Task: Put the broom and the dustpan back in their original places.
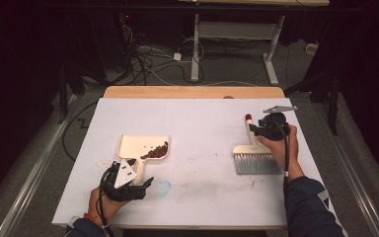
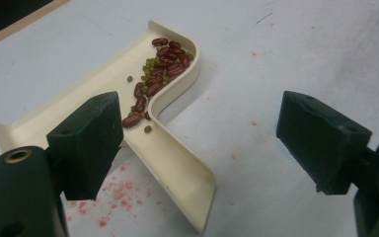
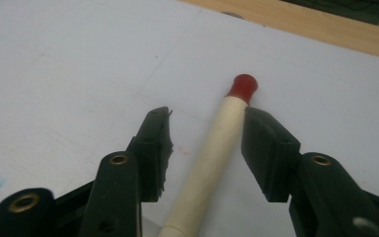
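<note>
Dustpan (image 2: 170, 163) with red and green beans (image 2: 155, 81) lies between the wide-open jaws of the left gripper (image 2: 197, 143), handle untouched. Right gripper (image 3: 207, 148) jaws straddle the brush handle (image 3: 212, 158), not clamped; gaps visible.

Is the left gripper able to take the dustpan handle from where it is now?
Probably yes. The left gripper is open, and the dustpan handle lies between its jaws with nothing on it; the beans sit farther up.
</note>
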Motion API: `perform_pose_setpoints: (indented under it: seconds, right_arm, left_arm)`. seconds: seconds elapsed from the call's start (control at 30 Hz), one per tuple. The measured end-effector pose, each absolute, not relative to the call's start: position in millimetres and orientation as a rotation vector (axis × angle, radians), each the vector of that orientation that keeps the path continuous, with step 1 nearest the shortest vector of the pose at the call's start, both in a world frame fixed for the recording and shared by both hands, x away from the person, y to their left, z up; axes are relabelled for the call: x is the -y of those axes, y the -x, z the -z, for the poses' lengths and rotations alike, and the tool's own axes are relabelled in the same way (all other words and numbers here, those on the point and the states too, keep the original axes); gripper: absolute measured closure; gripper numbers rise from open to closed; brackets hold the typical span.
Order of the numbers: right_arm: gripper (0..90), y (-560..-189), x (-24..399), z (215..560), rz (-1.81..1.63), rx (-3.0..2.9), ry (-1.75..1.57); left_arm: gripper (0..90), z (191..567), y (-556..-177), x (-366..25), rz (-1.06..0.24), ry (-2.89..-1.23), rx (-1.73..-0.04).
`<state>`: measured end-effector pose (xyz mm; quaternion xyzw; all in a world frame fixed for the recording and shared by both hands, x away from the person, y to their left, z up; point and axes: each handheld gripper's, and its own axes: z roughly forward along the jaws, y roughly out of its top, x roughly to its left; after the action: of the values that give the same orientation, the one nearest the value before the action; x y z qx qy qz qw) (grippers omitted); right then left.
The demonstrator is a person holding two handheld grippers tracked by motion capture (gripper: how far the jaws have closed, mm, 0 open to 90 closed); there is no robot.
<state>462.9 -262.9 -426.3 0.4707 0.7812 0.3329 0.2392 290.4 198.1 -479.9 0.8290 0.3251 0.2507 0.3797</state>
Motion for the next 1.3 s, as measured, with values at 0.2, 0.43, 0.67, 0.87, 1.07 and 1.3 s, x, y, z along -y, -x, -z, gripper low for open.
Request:
perform_pose_setpoints:
  seconds: [0.2, 0.43, 0.67, 0.87, 1.07, 1.3]
  right_arm:
    - [48.3, -460, 258, 423, -0.982, -2.127, -1.236]
    - [37.7, -456, 254, 418, -1.028, -2.099, -1.191]
    - [30.0, -449, 251, 409, -1.123, -2.043, -1.152]
    - [23.0, -443, 246, 403, -1.109, -1.996, -1.14]
    - [16.9, -435, 240, 396, -1.158, -1.978, -1.088]
    - [16.5, -430, 237, 392, -1.181, -1.974, -1.067]
  left_arm:
    - [17.1, 481, -292, -199, -0.631, -2.107, -0.844]
    - [16.9, 482, -292, -198, -0.644, -2.114, -0.846]
    - [16.9, 483, -294, -198, -0.651, -2.125, -0.831]
    - [16.9, 482, -293, -197, -0.633, -2.12, -0.838]
    - [16.2, 482, -293, -197, -0.639, -2.11, -0.843]
    - [16.2, 482, -293, -196, -0.63, -2.122, -0.838]
